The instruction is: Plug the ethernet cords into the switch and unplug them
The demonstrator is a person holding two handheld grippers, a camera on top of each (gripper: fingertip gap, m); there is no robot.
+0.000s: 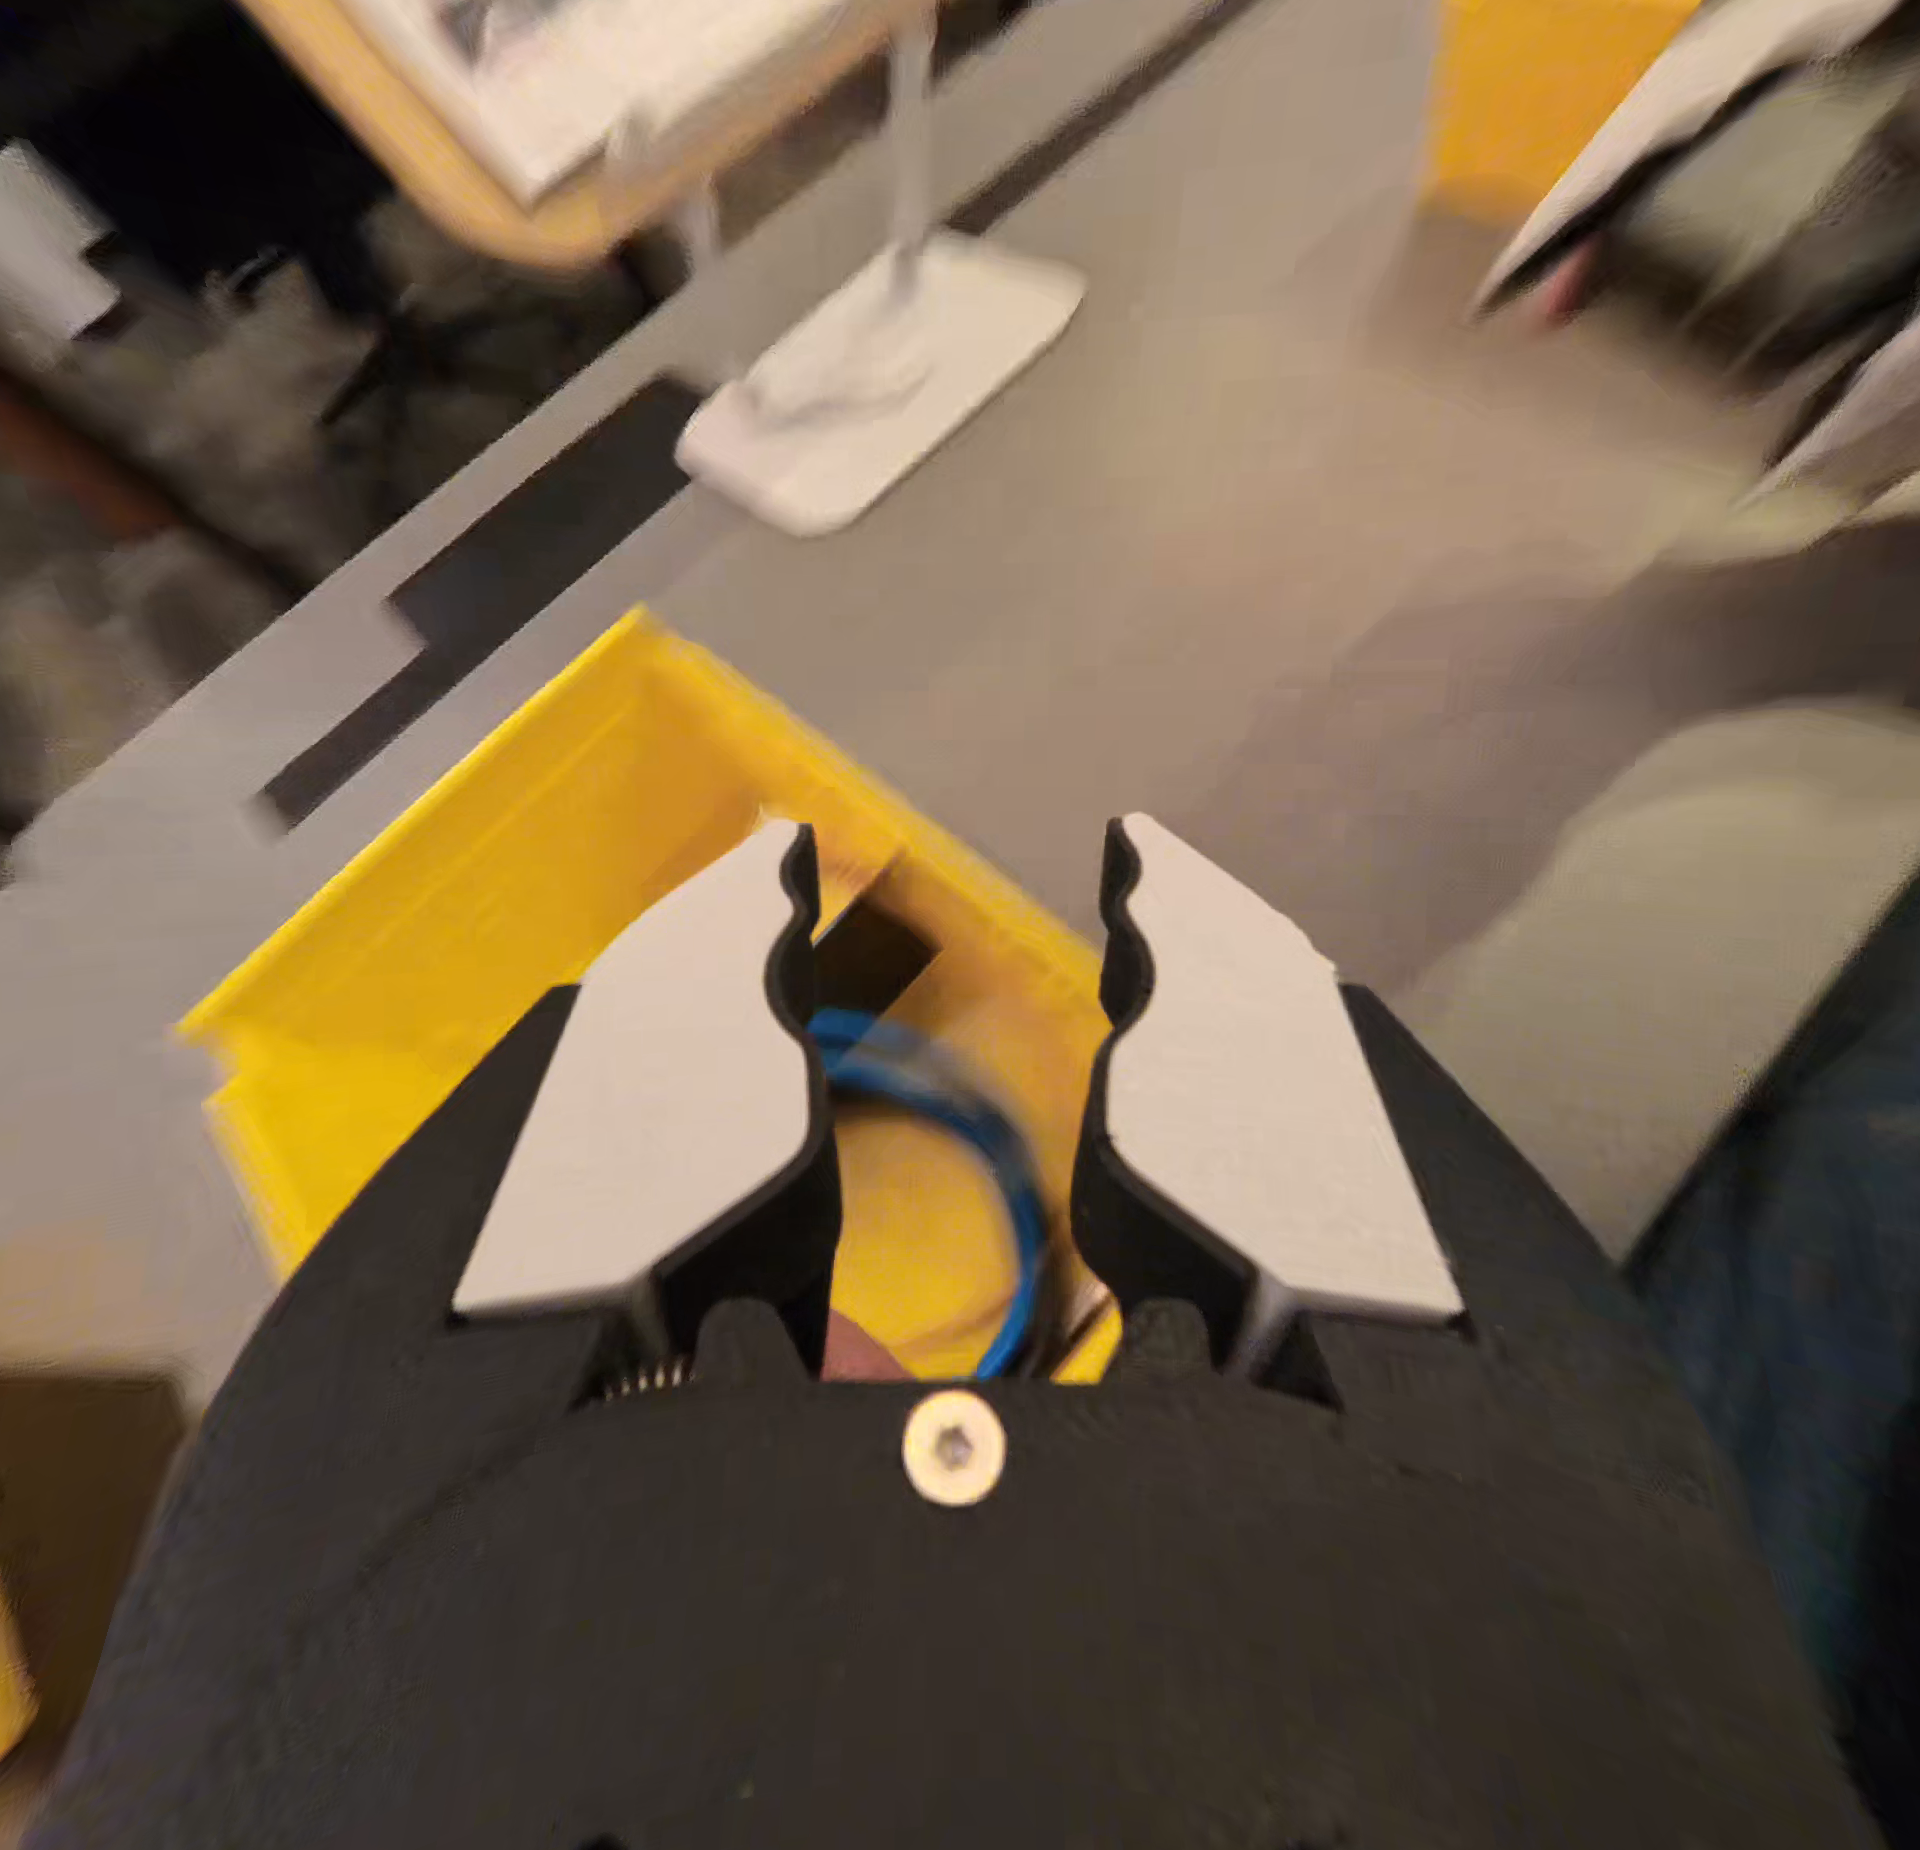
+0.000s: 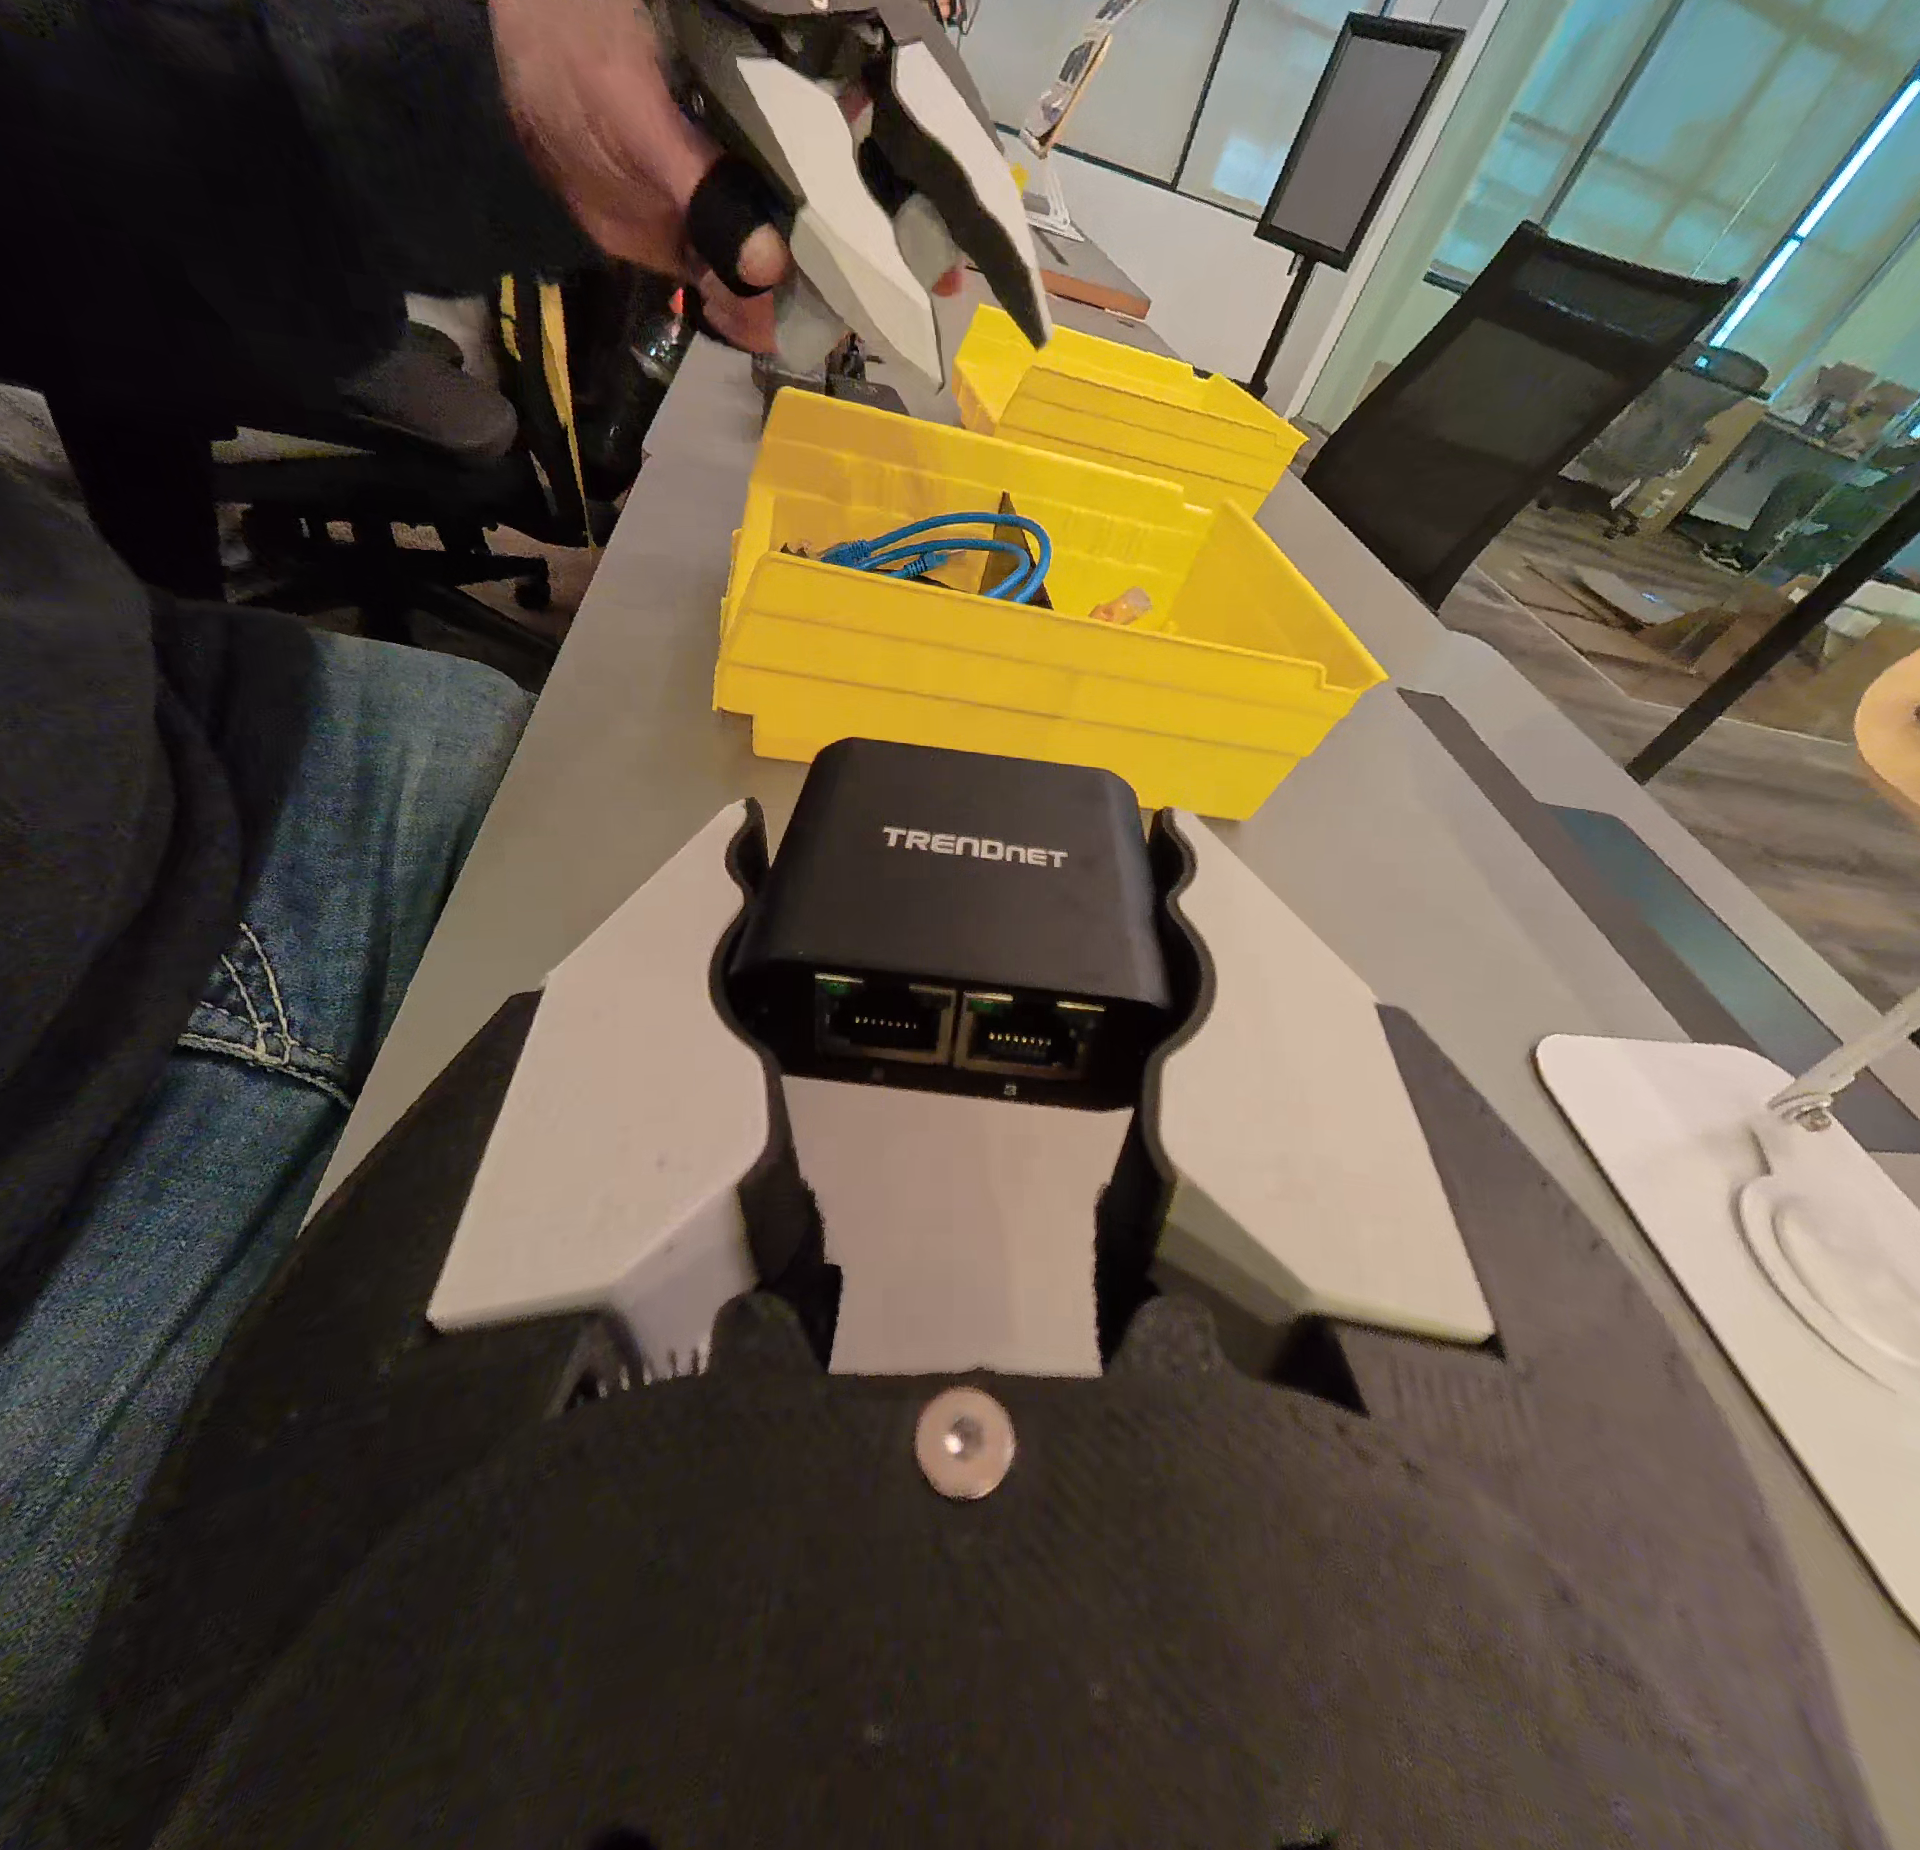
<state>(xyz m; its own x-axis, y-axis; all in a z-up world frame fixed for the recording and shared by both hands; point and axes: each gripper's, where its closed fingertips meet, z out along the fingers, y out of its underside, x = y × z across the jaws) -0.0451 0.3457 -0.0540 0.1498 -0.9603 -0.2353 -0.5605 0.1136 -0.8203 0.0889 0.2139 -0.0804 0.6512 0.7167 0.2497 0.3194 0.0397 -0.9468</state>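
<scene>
My right gripper [image 2: 956, 844] is shut on a small black switch [image 2: 951, 907], its two empty ports facing the camera. Beyond it a yellow bin [image 2: 997, 688] holds a coiled blue ethernet cord [image 2: 935, 553] and an orange plug [image 2: 1122, 607]. My left gripper [image 2: 992, 351] shows in the right wrist view, held by a hand above the far side of the bin, open and empty. In the blurred left wrist view my left gripper [image 1: 961, 844] is open over the yellow bin [image 1: 499, 865], with the blue cord [image 1: 966, 1125] seen between its fingers.
A second yellow bin [image 2: 1132, 403] sits behind the first on the grey table [image 2: 582, 761]. A white stand base [image 2: 1714, 1229] lies at the right; it also shows in the left wrist view [image 1: 883, 377]. A person's jeans-clad leg [image 2: 312, 865] is at the table's left edge. A black chair [image 2: 1507, 408] stands beyond. The left gripper's tips are roughly 20 centimeters from the right gripper's.
</scene>
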